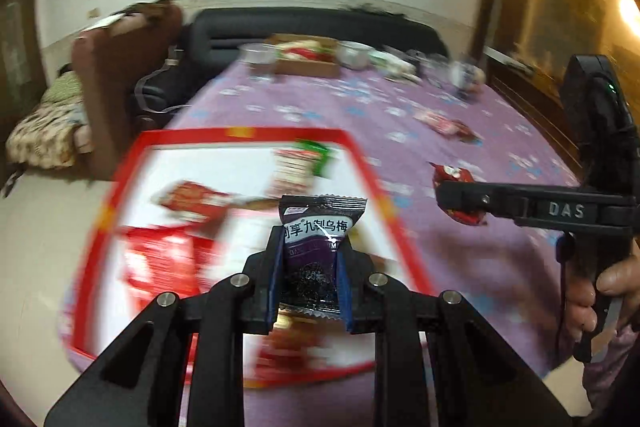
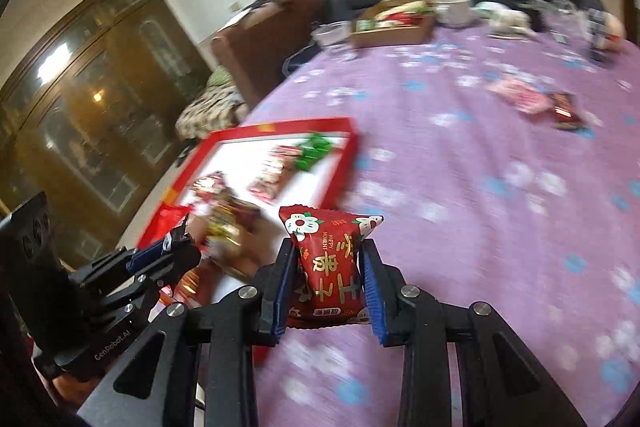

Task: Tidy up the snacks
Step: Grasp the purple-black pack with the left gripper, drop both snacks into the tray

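A dark purple foil snack packet with white Chinese lettering [image 1: 316, 247] sits upright between the blue pads of the left tongs [image 1: 310, 279], pinched at its lower half. It hangs above the near edge of a shallow red-rimmed tray with a white floor [image 1: 364, 167]. A red foil snack packet printed with white flowers and gold characters [image 2: 330, 263] is clamped the same way in the right tongs [image 2: 328, 279], above the cloth just right of the tray's near corner.

Inside the tray lie several blurred red wrappers and one green wrapper [image 2: 314, 147].

The tray rests on a purple cloth with white and blue flowers [image 2: 480, 187] covering the tabletop. Two loose snacks, one pink [image 2: 520, 95] and one dark red [image 2: 564, 111], lie well apart from the tray. At the far edge stand a brown cardboard box of snacks [image 2: 392, 23], a clear bowl and a white cup. Beyond are a black sofa [image 1: 312, 23], a brown chair, a wooden cabinet and a framed picture on a pale wall.
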`<state>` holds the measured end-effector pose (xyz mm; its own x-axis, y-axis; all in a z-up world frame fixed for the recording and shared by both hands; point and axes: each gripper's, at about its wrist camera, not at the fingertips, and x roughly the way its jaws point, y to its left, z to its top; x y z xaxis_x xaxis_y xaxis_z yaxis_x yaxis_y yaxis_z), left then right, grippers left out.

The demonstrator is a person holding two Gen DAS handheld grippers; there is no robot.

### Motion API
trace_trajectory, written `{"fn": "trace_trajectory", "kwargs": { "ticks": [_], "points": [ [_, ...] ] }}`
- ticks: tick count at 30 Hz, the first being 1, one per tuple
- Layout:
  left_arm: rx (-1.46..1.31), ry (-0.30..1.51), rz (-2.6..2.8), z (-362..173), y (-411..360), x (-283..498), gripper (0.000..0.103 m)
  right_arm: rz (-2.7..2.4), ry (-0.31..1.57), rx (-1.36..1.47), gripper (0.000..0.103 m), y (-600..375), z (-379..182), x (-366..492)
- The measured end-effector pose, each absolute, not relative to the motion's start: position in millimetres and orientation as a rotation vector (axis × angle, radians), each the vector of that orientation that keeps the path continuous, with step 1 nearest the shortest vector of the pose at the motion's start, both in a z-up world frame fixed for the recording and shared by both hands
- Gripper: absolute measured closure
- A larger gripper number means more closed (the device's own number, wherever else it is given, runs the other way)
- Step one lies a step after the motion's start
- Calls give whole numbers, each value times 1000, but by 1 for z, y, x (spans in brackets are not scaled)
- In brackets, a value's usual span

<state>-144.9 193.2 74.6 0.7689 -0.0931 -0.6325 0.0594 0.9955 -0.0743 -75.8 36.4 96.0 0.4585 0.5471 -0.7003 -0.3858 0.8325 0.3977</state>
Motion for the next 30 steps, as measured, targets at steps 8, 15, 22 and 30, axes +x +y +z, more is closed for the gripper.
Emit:
{"fn": "trace_trajectory", "kwargs": {
  "ticks": [8,15,22,30],
  "points": [
    [-110,661,48,77,257,-118,83,676,948,199,71,114,99,-51],
    [-122,668,53,71,263,-103,82,688,940,143,71,144,96,-49],
    [-103,706,84,66,261,-107,56,681,920,108,67,149,96,-53],
    [-105,693,61,77,248,-111,38,625,869,150,64,113,103,-48]
  ]
}}
